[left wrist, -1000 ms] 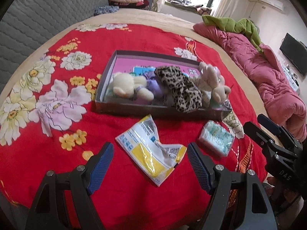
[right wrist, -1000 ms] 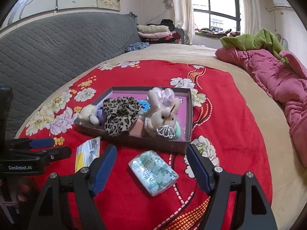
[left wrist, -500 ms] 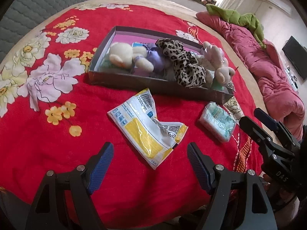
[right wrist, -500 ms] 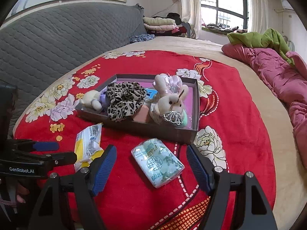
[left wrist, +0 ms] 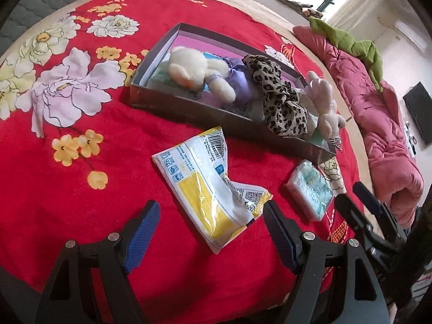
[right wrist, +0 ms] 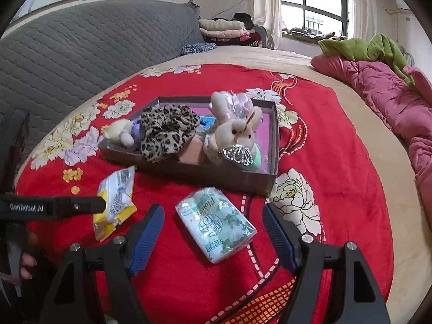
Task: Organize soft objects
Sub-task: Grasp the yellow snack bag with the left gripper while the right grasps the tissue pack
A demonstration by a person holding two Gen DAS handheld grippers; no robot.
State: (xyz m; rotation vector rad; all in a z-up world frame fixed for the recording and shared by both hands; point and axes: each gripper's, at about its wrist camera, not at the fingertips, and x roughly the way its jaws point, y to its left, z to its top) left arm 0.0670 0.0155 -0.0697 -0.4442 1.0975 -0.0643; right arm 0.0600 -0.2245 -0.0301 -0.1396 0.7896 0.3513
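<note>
- Your left gripper has its jaws spread wide and holds nothing; the crumpled white-and-yellow plastic packet lies flat on the red floral blanket just ahead of the jaws, its torn corner close to the right-hand blue pad.
- Your right gripper is likewise wide open and empty, with the soft pale-green tissue pack lying between and slightly ahead of its fingertips.
- Judging by the layout, the step in hand is picking these two loose items up for the shallow grey cardboard box beyond the jaws, which already holds the cream plush bear, the leopard-print fabric scrunchie and the white plush rabbit.
- For the packet, bring the jaws down so they straddle its narrow width, and close on the fuller yellow part, not the thin torn edge, which would likely slip.
- Press slightly into the blanket so the lower edges get under the film.
- For the tissue pack, squeeze across its short sides; it looks compressible, so close firmly.
</note>
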